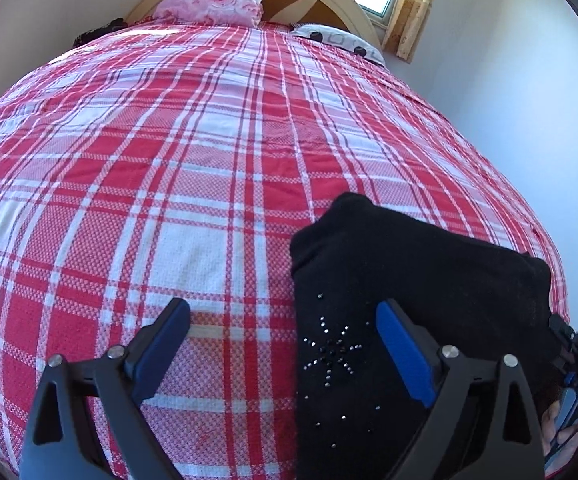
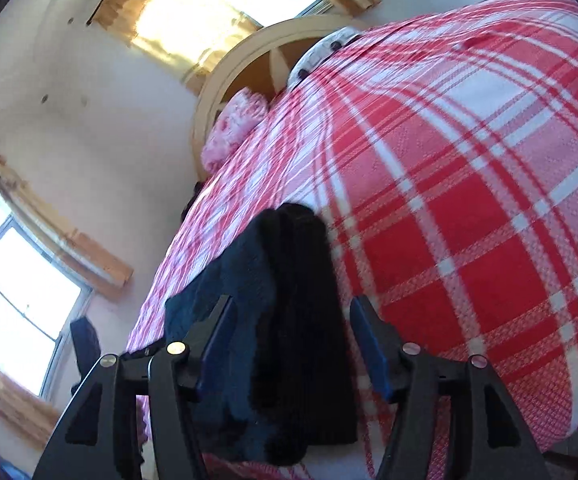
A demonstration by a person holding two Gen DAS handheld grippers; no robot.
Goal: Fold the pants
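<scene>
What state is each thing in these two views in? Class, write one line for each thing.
Black pants: folded into a compact bundle, lying on the bed.
Left gripper: open, holding nothing.
Right gripper: open, astride the bundle.
Plaid bedspread: spread flat.
Pink pillow: lying at the headboard.

My left black two-finger gripper with blue pads (image 1: 283,320) sits with jaws spread wide, gripping nothing. My right black gripper with blue pads (image 2: 291,318) is tilted, its jaws likewise parted and empty.
</scene>
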